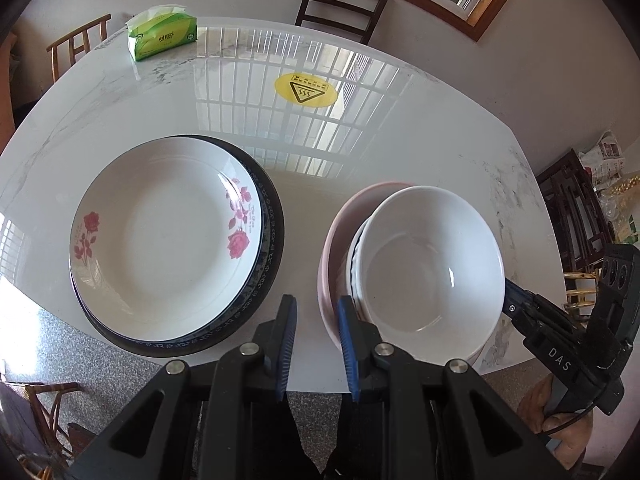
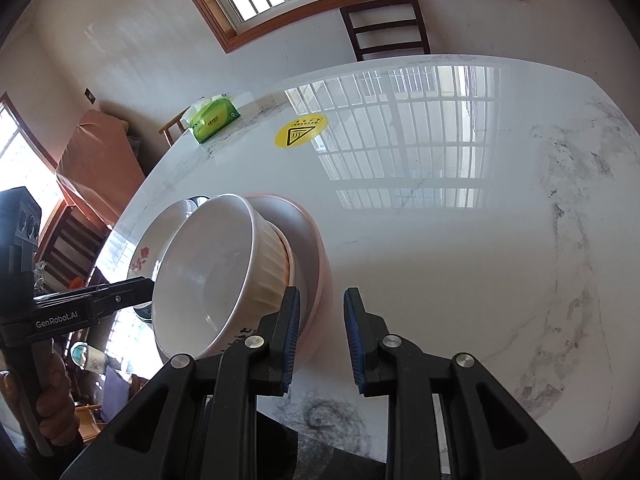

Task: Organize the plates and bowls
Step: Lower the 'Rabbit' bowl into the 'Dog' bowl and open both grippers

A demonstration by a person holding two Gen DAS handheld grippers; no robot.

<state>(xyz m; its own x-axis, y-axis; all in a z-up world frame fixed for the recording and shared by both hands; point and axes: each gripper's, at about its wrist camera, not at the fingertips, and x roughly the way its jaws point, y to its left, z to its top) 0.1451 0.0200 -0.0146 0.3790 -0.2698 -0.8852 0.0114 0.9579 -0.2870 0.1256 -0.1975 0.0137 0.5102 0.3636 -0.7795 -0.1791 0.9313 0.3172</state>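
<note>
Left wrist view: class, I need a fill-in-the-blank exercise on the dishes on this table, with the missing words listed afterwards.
1. The rose plate rests on a plate with a dark ____ rim.
2. The white bowl sits in a ____ dish.
3. The tissue pack is ____.
4. The round sticker on the table is ____.

Missing words: blue; pink; green; yellow

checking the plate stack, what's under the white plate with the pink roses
A dark blue-patterned plate lies directly under the rose plate; only its rim shows along the right and near edge. Its centre is covered, and whether more plates lie beneath cannot be seen.
</note>
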